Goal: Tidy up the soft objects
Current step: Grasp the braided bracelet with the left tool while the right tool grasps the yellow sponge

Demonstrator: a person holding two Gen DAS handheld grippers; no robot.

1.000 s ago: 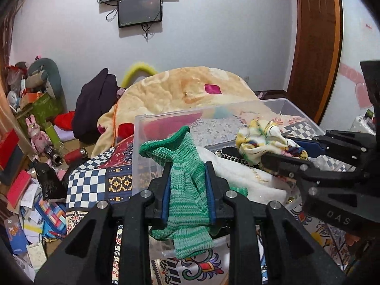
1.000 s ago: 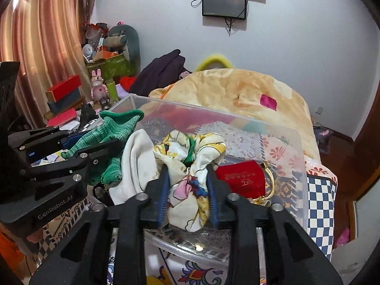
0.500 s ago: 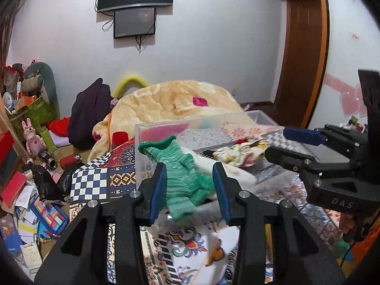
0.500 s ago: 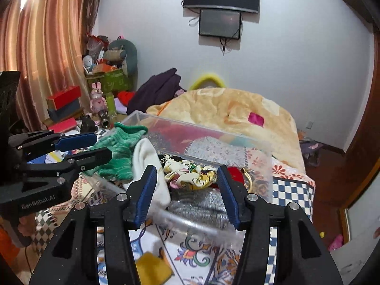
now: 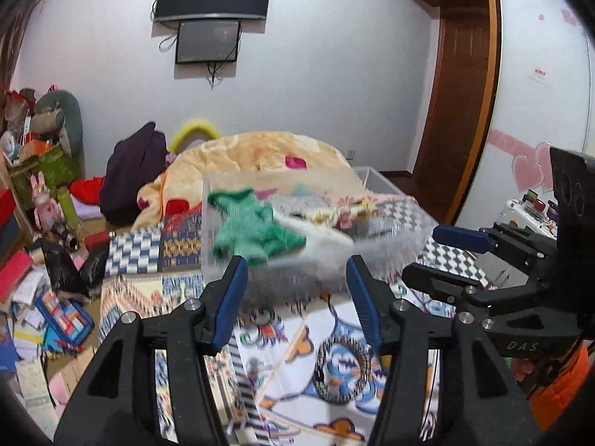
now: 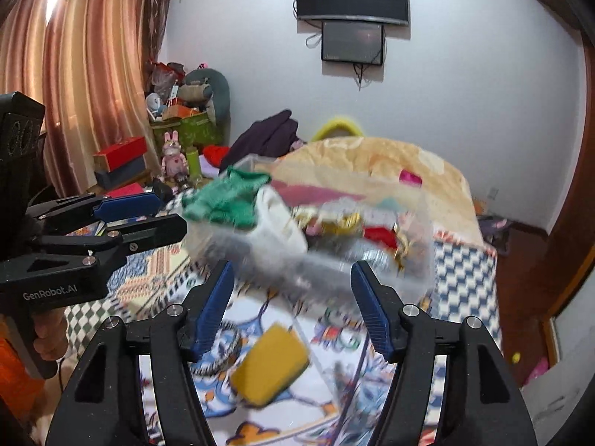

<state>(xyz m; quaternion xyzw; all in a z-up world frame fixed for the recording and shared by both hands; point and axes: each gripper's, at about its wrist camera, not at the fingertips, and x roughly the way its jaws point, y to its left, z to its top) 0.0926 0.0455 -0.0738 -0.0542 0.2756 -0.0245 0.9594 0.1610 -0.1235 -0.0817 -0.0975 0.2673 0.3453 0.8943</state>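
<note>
1. Left gripper (image 5: 295,299) and right gripper (image 6: 292,306) are both hanging spread apart, holding nothing.
2. Green knit (image 5: 253,228) is lying in the clear bin (image 6: 416,271) — yellow sponge (image 6: 269,366) is waiting outside, likely next.
3. Approaching squarely is advisable — frames are blurring.

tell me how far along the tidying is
Done: the green knit, white cloth and floral scrunchie lie in the clear bin. In hand: nothing; the left gripper and right gripper are open. Left: the yellow sponge and striped hair tie on the bedspread.
</note>
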